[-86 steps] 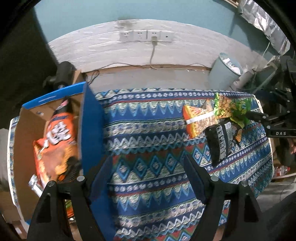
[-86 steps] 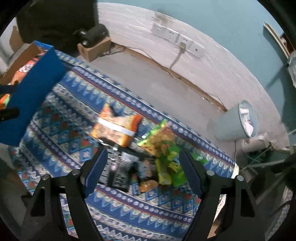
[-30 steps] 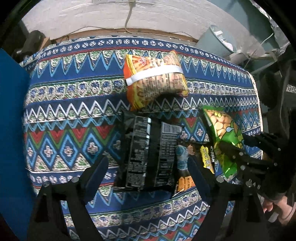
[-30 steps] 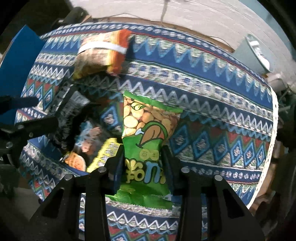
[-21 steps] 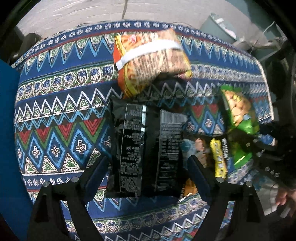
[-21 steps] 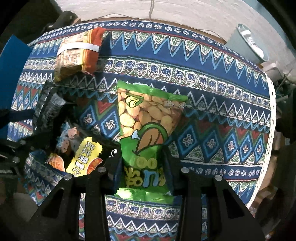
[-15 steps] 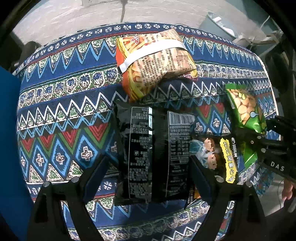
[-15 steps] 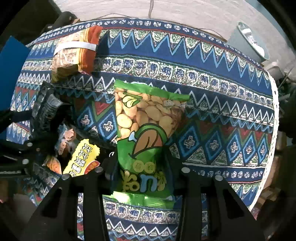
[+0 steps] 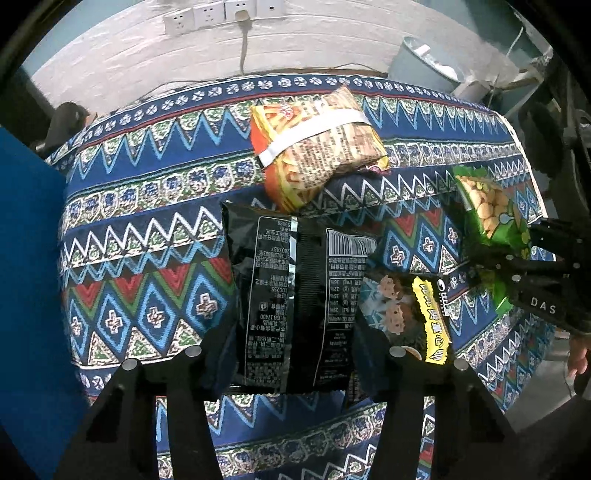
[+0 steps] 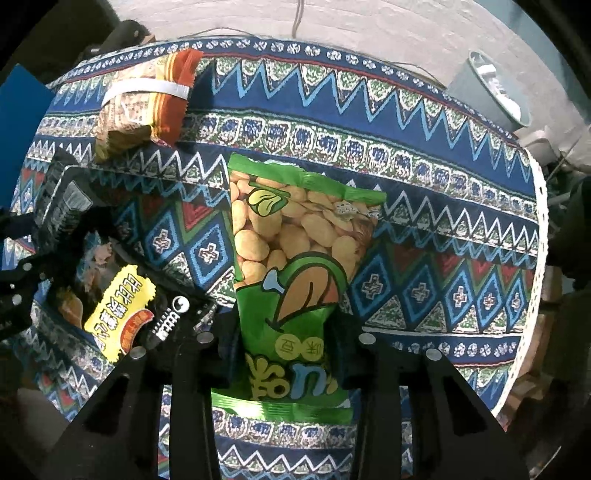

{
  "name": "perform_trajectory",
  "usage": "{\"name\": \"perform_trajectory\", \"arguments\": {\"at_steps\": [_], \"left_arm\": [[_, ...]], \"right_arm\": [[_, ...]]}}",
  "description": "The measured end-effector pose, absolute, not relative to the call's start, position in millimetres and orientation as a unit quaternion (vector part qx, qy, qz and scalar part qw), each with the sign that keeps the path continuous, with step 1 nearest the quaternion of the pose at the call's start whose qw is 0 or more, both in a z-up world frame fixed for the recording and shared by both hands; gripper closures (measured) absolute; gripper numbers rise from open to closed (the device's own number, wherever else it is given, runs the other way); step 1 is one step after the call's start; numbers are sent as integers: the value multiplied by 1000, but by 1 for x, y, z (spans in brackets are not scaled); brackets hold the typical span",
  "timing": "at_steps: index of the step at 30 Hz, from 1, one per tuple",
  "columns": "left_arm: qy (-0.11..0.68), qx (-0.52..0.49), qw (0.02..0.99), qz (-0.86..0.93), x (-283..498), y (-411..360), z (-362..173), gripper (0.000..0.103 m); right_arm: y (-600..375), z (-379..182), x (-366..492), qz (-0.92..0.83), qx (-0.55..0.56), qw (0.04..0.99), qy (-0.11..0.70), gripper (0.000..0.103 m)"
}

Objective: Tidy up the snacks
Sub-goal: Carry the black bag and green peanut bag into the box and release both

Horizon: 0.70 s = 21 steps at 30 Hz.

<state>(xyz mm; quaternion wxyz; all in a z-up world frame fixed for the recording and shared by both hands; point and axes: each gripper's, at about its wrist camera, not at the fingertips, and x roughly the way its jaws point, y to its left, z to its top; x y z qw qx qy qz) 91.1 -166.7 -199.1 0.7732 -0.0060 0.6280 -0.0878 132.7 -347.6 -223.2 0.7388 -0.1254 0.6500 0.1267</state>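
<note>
My right gripper point(image 10: 282, 341) is shut on the lower end of a green bean snack bag point(image 10: 295, 254) and holds it over the patterned tablecloth point(image 10: 424, 229); the bag and gripper also show at the right of the left wrist view point(image 9: 491, 218). My left gripper point(image 9: 295, 354) has its fingers on either side of the near end of a black snack bag point(image 9: 291, 295) lying face down; they look closed in on it. A dark packet with a yellow label point(image 9: 413, 317) lies right of it. An orange snack bag point(image 9: 317, 144) lies behind.
The blue flap of a cardboard box point(image 9: 29, 280) stands at the left. A grey bin point(image 9: 424, 62) stands on the floor behind the table, below wall sockets point(image 9: 221, 11). The table's right edge point(image 10: 535, 258) is near the green bag.
My left gripper came from the box over to the black bag and closed in around its near end. My right gripper shut on the green bag and lifted it a little to the right.
</note>
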Motion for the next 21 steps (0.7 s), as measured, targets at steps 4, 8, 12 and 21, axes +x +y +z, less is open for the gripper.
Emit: {"name": "perform_trajectory", "arguments": {"at_steps": [4, 8, 12, 21], "left_arm": [[631, -26, 770, -88, 89, -152, -194, 48], [634, -31, 768, -83, 82, -141, -198, 48], [639, -47, 764, -80, 73, -134, -204, 48], [642, -55, 760, -84, 70, -126, -209, 48]], "right_arm": [[-346, -206, 128, 141, -99, 748, 640, 68], [-330, -187, 120, 179, -54, 752, 632, 68], [-298, -187, 113, 209, -46, 743, 634, 68], [-260, -209, 96, 211, -86, 723, 652, 68]]}}
